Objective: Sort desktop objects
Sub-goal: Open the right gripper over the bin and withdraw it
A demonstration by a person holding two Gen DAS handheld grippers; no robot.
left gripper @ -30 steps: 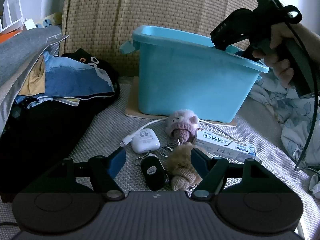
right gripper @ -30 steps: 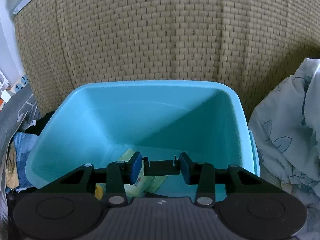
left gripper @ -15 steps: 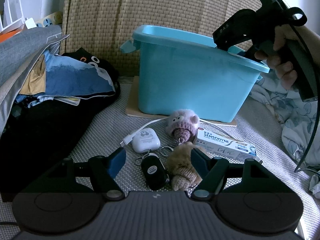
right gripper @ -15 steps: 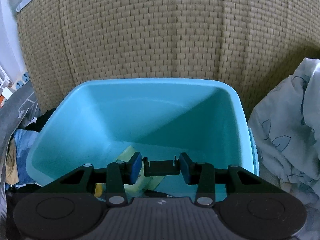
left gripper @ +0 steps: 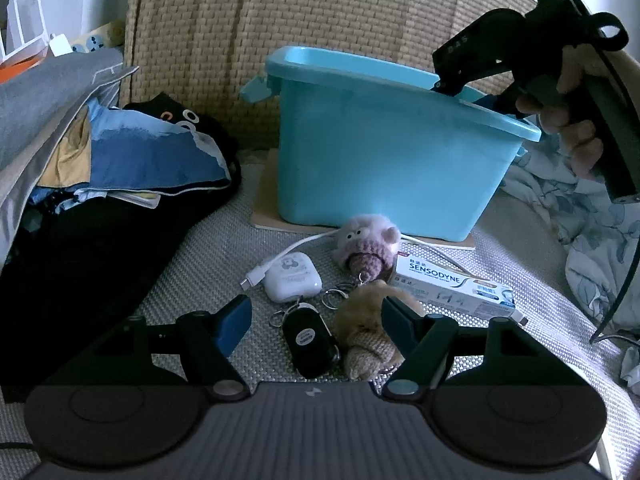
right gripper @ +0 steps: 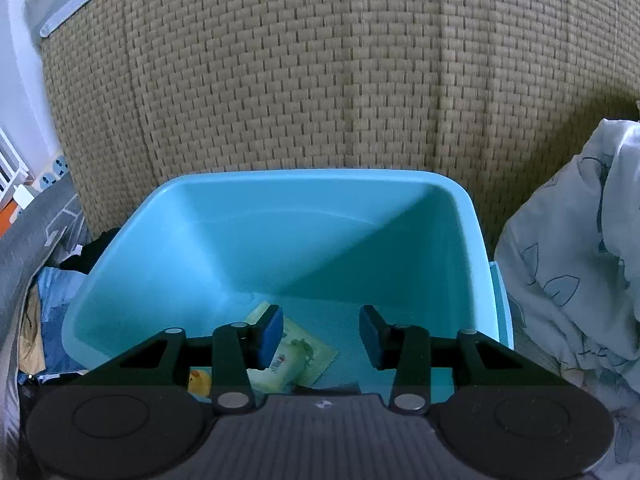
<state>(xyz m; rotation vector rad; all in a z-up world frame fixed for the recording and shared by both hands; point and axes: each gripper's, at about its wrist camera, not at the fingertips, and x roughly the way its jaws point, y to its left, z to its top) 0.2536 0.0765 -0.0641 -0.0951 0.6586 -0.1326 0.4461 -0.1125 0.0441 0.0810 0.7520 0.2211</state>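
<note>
A light blue bin [left gripper: 384, 152] stands on a thin board on the woven mat. In front of it lie a pink knitted pig charm [left gripper: 366, 246], a white earbud case [left gripper: 293, 277], a black key fob [left gripper: 308, 340], a brown knitted charm [left gripper: 370, 338] and a Sensodyne toothpaste box [left gripper: 454, 286]. My left gripper [left gripper: 316, 320] is open and low, its fingers either side of the fob and brown charm. My right gripper [right gripper: 320, 334] is open and empty over the bin [right gripper: 132, 264], which holds a green wipes pack [right gripper: 292, 356] and a small yellow item [right gripper: 199, 381].
A pile of folded clothes [left gripper: 100, 152] lies left of the bin. A floral quilt [right gripper: 576, 264] is bunched on the right. A woven rattan backrest [right gripper: 320, 80] rises behind the bin. A white cable [left gripper: 280, 254] runs past the earbud case.
My right gripper has opened; the small black item it held between its fingers is gone from them. The left gripper has not moved.
</note>
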